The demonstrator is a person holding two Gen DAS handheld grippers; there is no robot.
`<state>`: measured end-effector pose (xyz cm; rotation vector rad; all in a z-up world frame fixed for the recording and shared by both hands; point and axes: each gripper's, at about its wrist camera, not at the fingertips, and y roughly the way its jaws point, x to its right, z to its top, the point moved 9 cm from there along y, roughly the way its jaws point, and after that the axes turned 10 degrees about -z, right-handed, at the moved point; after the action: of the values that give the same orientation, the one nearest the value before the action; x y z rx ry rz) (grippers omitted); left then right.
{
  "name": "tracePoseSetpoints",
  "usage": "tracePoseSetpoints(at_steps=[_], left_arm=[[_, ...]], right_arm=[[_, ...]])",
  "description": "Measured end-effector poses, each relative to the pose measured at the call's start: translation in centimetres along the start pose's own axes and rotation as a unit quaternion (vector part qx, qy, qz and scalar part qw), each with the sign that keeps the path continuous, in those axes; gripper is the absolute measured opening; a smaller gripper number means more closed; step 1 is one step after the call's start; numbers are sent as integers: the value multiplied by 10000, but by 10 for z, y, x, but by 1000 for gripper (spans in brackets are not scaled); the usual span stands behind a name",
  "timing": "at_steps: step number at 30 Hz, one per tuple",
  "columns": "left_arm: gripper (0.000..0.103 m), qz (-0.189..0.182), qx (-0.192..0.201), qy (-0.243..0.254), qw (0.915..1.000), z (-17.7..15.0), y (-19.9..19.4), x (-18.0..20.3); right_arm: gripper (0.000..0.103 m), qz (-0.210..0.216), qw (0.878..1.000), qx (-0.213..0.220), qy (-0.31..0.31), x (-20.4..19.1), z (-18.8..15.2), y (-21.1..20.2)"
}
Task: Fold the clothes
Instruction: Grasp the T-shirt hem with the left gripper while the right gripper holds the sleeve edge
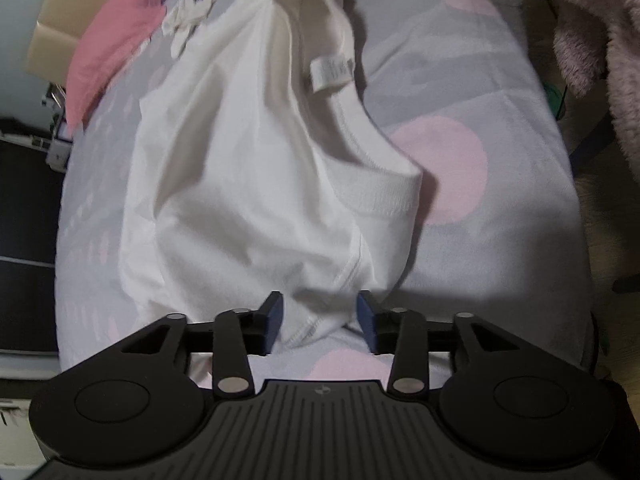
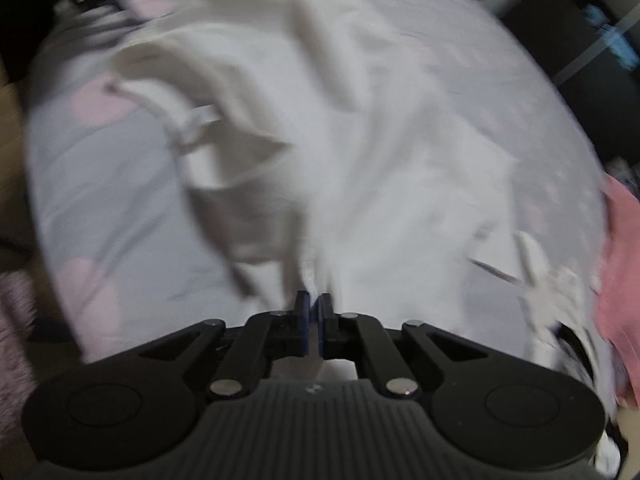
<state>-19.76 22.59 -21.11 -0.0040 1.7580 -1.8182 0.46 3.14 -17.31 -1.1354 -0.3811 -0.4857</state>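
Crowding the far edge of your grey bedspread (image 1: 460, 80) are a pink cloth (image 1: 108, 52) and a fuzzy blanket (image 1: 600, 20). Your white shirt (image 1: 240, 160) lies rumpled mid-bed, label showing. Left gripper (image 1: 320, 320) gapes around its hem; right gripper (image 2: 314, 328) pinches shirt fabric.

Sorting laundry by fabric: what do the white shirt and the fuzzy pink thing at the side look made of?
White shirt: likely cotton jersey, matte, with a ribbed neckband and stitched seams. Fuzzy pink thing: probably plush fleece, judging by its shaggy, tufted pile.

Both wrist cams close over shirt (image 1: 240, 160).
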Motion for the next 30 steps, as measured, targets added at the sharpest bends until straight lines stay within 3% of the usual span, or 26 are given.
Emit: tracePoseSetpoints(at_steps=[7, 15, 20, 22, 24, 27, 30], left_arm=[[41, 1, 110, 296, 9995, 15, 13, 1], [41, 1, 420, 463, 9980, 35, 11, -1], [30, -249, 285, 542, 9978, 47, 34, 0], [25, -398, 234, 384, 9982, 48, 43, -1], [11, -608, 221, 131, 9978, 47, 47, -1], [5, -682, 227, -15, 9974, 47, 47, 0], [3, -769, 399, -641, 9942, 47, 36, -14]], right_arm=[[4, -885, 9930, 16, 784, 54, -2, -6], [4, -867, 9936, -48, 720, 51, -4, -3], [4, -865, 9931, -48, 789, 52, -2, -2], [4, -860, 9933, -65, 768, 50, -2, -2], [4, -851, 9933, -72, 775, 50, -3, -2], [4, -858, 9931, -55, 803, 50, -3, -3], [4, -893, 9925, 4, 831, 51, -3, -7]])
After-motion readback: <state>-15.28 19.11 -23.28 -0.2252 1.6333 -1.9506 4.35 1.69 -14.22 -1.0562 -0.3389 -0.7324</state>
